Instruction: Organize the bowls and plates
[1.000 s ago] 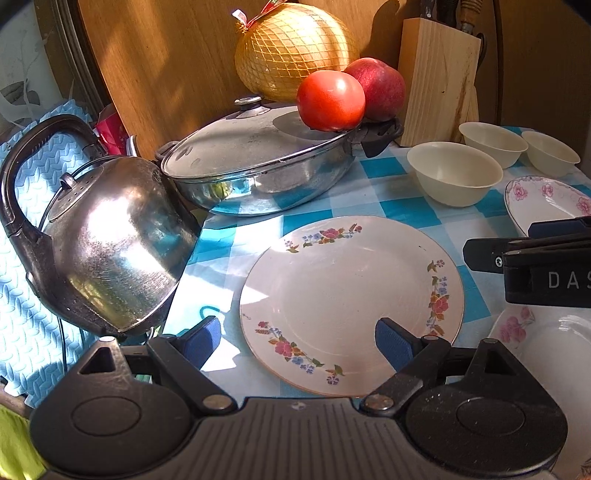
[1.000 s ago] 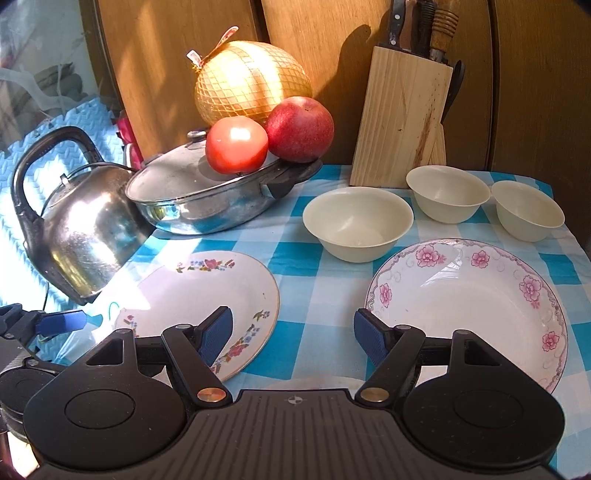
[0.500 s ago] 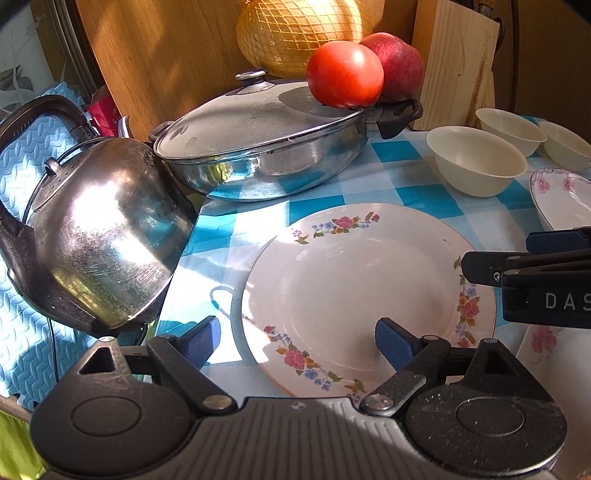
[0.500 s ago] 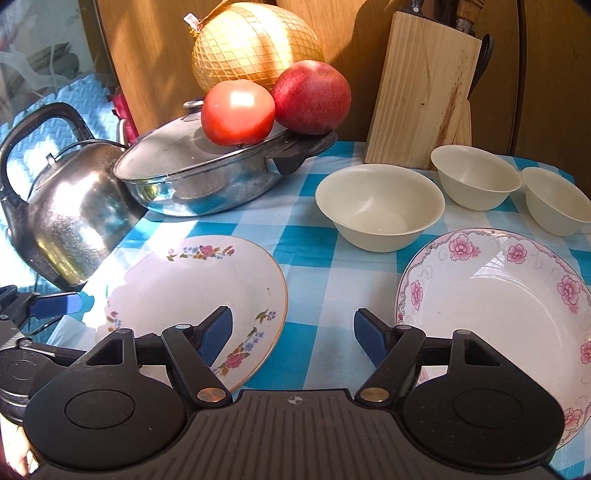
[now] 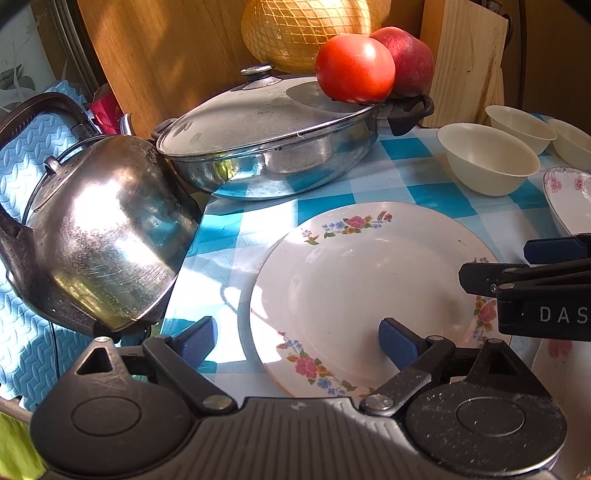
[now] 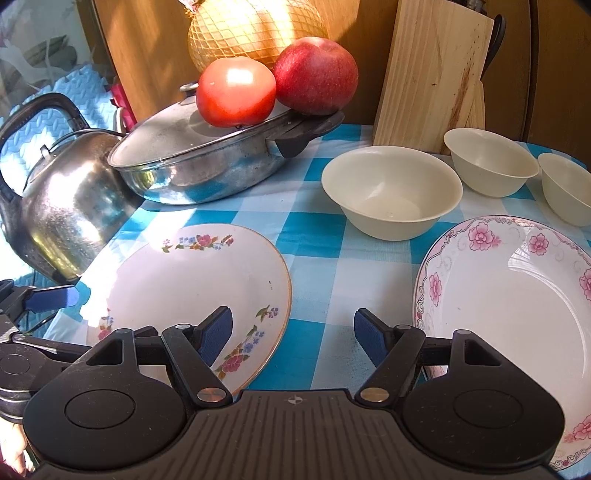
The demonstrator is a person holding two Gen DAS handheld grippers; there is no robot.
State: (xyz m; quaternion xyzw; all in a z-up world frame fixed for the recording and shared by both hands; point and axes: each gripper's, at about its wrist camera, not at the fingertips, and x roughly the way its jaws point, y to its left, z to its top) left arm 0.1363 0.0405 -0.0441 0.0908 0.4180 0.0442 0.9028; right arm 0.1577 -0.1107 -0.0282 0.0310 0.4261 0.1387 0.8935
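A white plate with small mixed flowers (image 5: 365, 284) (image 6: 192, 280) lies on the blue checked cloth. A pink-flowered plate (image 6: 517, 299) (image 5: 565, 199) lies to its right. Three cream bowls stand behind: a large one (image 6: 391, 192) (image 5: 487, 158) and two smaller ones (image 6: 491, 166) (image 6: 565, 188). My left gripper (image 5: 297, 339) is open and empty, low over the near left rim of the mixed-flower plate. My right gripper (image 6: 293, 330) is open and empty over the cloth between the two plates; it shows from the side in the left wrist view (image 5: 524, 269).
A steel kettle (image 5: 99, 236) (image 6: 70, 206) stands at the table's left edge. A lidded steel pan (image 5: 273, 147) (image 6: 207, 158) carries a tomato (image 6: 236, 92) and an apple (image 6: 316, 75). A netted pomelo (image 6: 255, 33) and a wooden knife block (image 6: 432, 74) stand at the back.
Both grippers have moved forward and lower toward the table; the plates and bowls look larger. Both stay open and nothing has been taken hold of.
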